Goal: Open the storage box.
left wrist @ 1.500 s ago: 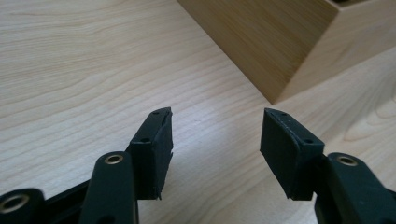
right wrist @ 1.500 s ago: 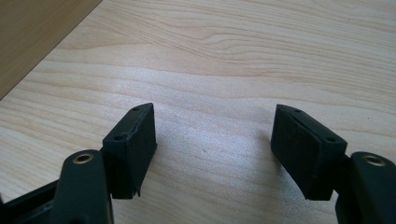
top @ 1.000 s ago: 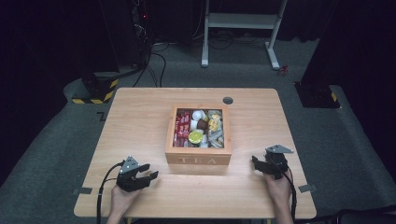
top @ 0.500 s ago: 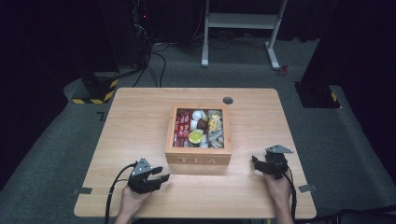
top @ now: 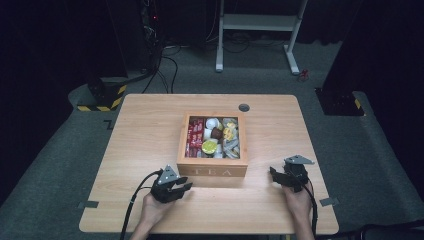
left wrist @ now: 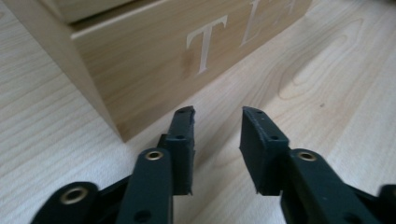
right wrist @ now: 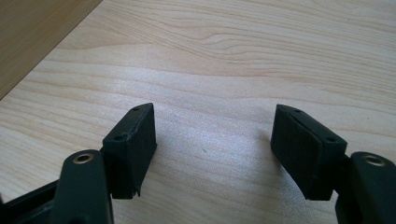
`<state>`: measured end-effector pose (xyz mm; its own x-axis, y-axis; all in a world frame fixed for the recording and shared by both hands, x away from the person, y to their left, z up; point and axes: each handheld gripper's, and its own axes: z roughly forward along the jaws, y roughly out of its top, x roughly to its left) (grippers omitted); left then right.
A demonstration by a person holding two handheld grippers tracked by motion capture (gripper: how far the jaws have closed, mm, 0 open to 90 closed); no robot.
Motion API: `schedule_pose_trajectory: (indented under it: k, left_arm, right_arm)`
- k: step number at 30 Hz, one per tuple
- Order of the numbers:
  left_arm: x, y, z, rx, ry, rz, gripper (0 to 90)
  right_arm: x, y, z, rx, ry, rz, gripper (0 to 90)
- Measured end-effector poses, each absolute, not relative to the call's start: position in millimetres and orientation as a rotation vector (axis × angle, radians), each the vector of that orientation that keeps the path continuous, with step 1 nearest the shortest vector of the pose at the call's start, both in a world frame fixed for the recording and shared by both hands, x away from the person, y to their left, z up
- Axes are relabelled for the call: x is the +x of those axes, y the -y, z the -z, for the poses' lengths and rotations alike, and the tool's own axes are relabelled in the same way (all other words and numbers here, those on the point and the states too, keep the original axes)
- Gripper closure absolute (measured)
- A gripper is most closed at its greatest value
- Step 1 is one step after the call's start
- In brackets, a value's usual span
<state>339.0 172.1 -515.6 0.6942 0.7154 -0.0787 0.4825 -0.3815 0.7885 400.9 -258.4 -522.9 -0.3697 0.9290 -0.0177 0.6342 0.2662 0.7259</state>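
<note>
a light wooden desk (top: 150, 130) carries an open wooden tea box (top: 212, 170), which sits a little toward the near edge, roughly midway between the left and right edges. its near wall bears the pale letters "tea" (in the left gripper view the t is plain and the next letter is cut off at the top). inside it lie mixed small items: red packets (top: 195, 135) along the left side, white pods, a yellow-green round one (top: 209, 146) and a dark brown one (top: 217, 133); what each is cannot be told.

the left gripper (top: 181, 188) lies low by the near edge, just beside the box's near-left corner, its jaws a modest gap apart with nothing between them. in its own view the left gripper (left wrist: 217, 128) points at that corner and the lettered wall (left wrist: 187, 51), close but not touching.

the right gripper (top: 274, 174) rests near the near-right part of the desk, apart from the box, with bare wood between. in its own view the right gripper (right wrist: 212, 126) has its jaws spread wide over empty grain, and a strip of the box's side (right wrist: 37, 32) fills the upper left corner.

a small dark round grommet (top: 244, 107) sits near the far edge, behind the box. beyond the desk, cables (top: 165, 60) trail on the grey floor, beside a white frame (top: 260, 30) and a yellow-black striped base (top: 102, 97).
</note>
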Motion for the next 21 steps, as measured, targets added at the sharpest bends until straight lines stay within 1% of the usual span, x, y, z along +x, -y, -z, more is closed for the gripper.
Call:
schedule_pose_trajectory:
  k: [1, 7, 13, 21]
  left_arm:
    - [341, -171, 515, 2.046, -0.924, -0.351, 69.7]
    - [347, -163, 510, 2.009, -0.956, -0.380, 77.0]
    - [351, -159, 507, 1.971, -0.972, -0.392, 77.8]
    - [351, -155, 500, 1.962, -0.963, -0.419, 82.1]
  right_arm:
    - [401, 258, 523, 1.412, -2.098, -0.888, 31.2]
    - [401, 258, 523, 1.412, -2.098, -0.888, 31.1]
    - [401, 258, 523, 1.412, -2.098, -0.888, 31.2]
    - [401, 258, 523, 1.412, -2.098, -0.888, 31.1]
